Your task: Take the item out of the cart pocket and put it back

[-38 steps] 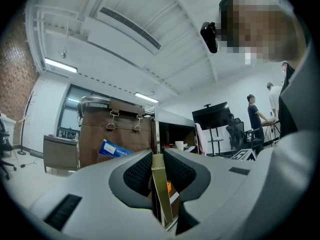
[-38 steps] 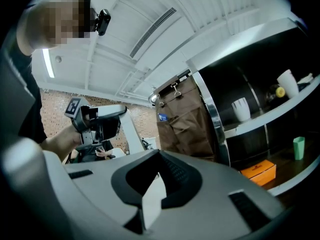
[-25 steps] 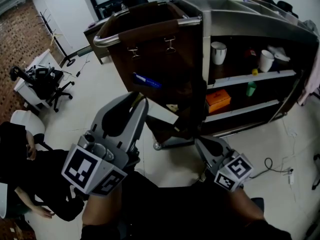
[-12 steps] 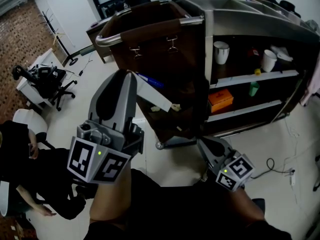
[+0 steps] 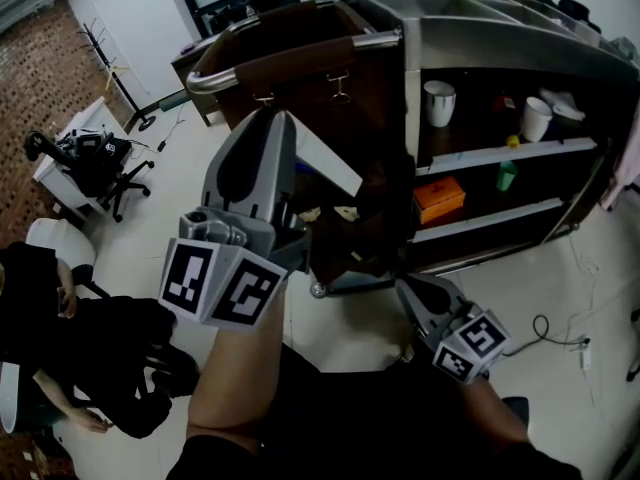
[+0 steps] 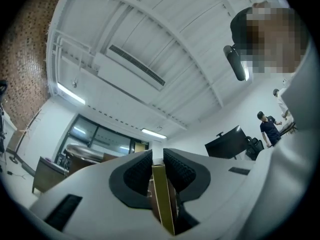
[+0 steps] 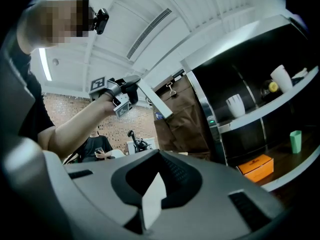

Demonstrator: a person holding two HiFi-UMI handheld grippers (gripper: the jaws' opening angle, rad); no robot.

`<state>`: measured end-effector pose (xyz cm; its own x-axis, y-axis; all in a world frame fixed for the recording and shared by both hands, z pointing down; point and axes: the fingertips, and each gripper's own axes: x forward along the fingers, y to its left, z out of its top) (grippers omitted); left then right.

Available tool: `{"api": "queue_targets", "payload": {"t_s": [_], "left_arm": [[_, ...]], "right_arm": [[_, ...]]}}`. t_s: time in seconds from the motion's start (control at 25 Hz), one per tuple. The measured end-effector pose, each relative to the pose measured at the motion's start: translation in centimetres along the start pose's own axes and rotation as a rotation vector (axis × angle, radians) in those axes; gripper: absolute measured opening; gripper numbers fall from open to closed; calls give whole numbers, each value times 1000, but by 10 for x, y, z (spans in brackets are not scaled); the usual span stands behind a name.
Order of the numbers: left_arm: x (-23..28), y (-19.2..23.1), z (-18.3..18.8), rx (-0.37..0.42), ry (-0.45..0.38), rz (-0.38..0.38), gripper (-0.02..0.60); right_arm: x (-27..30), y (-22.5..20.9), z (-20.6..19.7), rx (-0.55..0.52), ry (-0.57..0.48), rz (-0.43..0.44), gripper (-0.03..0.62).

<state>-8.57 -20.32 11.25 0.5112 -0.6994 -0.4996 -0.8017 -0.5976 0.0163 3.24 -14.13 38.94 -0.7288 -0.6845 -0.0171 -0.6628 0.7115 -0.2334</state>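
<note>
My left gripper [image 5: 272, 120] is raised in front of the cart's brown fabric pocket [image 5: 335, 103], shut on a flat white box [image 5: 328, 164] that sticks out to the right. In the left gripper view the box's thin olive edge [image 6: 161, 194] is pinched between the ribbed pads, and the gripper [image 6: 157, 164] points up at the ceiling. The right gripper view shows that gripper [image 7: 131, 91] and the box [image 7: 156, 103] beside the pocket [image 7: 182, 119]. Low by the cart's base, my right gripper [image 5: 408, 288] holds still. A white flat piece [image 7: 151, 204] sits between its jaws [image 7: 157, 184].
The steel cart [image 5: 500, 38] has open shelves with white cups [image 5: 437, 103], an orange box [image 5: 437, 200] and a green cup [image 5: 503, 177]. A seated person [image 5: 60, 338] and an office chair [image 5: 95, 168] are at the left. A cable [image 5: 555, 333] lies on the floor.
My left gripper has risen and tipped upward, carrying the white box up in front of the pocket. The right gripper has stayed where it was.
</note>
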Motion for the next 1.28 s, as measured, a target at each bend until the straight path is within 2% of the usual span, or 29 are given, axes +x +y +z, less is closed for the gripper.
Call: {"api": "queue_targets", "payload": {"t_s": [0.16,0.44,0.6,0.68,0.72,0.8,1.04,1.28], "left_arm": [[4,7,19,42,-143,46,64],[19,24,-24,80,-98,90,64],[17,35,-13,51,-160,118,64],[17,31,-2,78,-192,105,64],[20,29,-4,95,-182,93,64],[28,24,-25,107,-117,76,64],[41,18,-109,88,149,50,66],[38,12,-167,113,364,30,66]], "right_arm": [[-3,-4,0,10,-6,-8,18],[-10,-13,-1,20,-2,-26,18],[-13,-19,-5,34,10,-40,18],[-14,-20,-6,39,14,-41,18],[-13,-22,-7,39,16,-43,18],[-13,-25,-10,38,24,-47,18],[-13,-21,-6,42,21,-45,18],[-13,-25,-11,45,29,-58,18]]}}
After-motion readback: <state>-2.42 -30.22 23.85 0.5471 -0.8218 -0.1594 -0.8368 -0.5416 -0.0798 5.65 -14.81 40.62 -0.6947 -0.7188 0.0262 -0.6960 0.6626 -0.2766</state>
